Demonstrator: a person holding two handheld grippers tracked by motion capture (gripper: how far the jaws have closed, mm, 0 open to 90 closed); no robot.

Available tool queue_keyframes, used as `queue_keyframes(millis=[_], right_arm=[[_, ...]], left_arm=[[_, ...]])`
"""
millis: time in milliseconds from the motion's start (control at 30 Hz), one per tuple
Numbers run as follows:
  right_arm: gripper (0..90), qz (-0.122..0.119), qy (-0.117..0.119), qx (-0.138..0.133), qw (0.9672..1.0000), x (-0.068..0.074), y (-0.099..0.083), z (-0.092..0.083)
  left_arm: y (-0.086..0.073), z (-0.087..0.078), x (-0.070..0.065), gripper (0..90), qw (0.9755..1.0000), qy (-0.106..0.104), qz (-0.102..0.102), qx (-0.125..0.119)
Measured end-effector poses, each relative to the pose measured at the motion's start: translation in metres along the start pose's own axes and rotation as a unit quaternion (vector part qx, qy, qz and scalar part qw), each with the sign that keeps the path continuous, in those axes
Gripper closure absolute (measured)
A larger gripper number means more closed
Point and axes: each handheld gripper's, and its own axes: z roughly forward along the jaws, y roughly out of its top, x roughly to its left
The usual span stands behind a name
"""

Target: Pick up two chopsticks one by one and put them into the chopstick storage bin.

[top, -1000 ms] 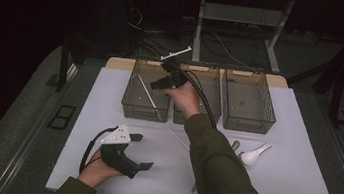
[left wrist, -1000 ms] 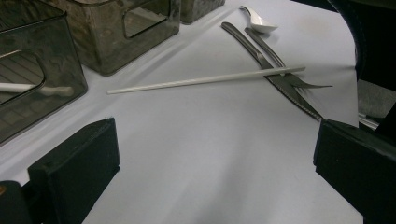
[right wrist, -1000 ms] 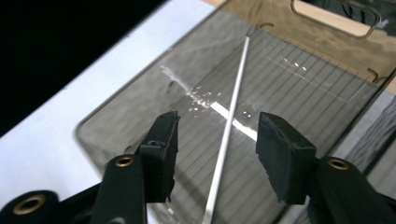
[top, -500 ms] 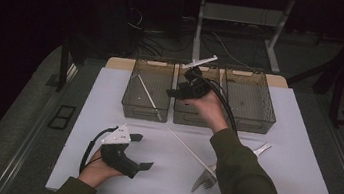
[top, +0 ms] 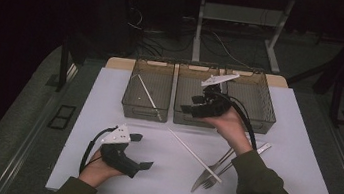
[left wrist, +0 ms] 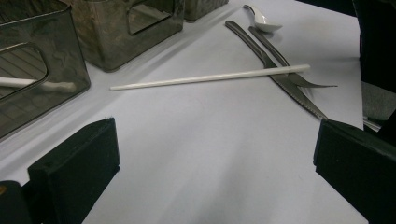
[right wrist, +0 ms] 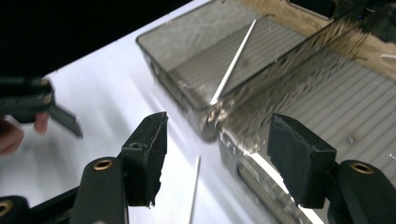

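On the white mat near the trays, the loose chopstick [top: 194, 153] lies slanted, its near end across the knife [top: 211, 171] and fork [top: 218, 175]. A second chopstick [top: 149, 96] leans inside the left tray [top: 148, 90]. I hold my right gripper [top: 192, 110] over the middle tray [top: 192, 87], its jaws just opened and grasping nothing. My left gripper [top: 141, 151] rests at the near left, released.
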Motion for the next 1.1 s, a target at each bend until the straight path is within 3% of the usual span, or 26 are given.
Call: queue_keyframes(millis=[367, 533, 1100], right_arm=[[39.4, -0.002, 0.002, 0.001, 1.0, 0.0, -0.048, -0.026], [41.9, -0.003, 0.002, 0.015, 0.9999, 0.004, -0.068, -0.034], [61.5, 0.008, -0.005, 0.054, 0.9985, 0.023, -0.13, -0.046]], left_arm=[[-0.001, 0.0, 0.002, 0.0, 1.0, 0.007, -0.001, 0.002], [-0.001, -0.001, 0.001, 0.0, 1.0, 0.007, -0.001, 0.001], [-0.001, -0.002, -0.001, 0.0, 1.0, 0.007, 0.005, 0.003]])
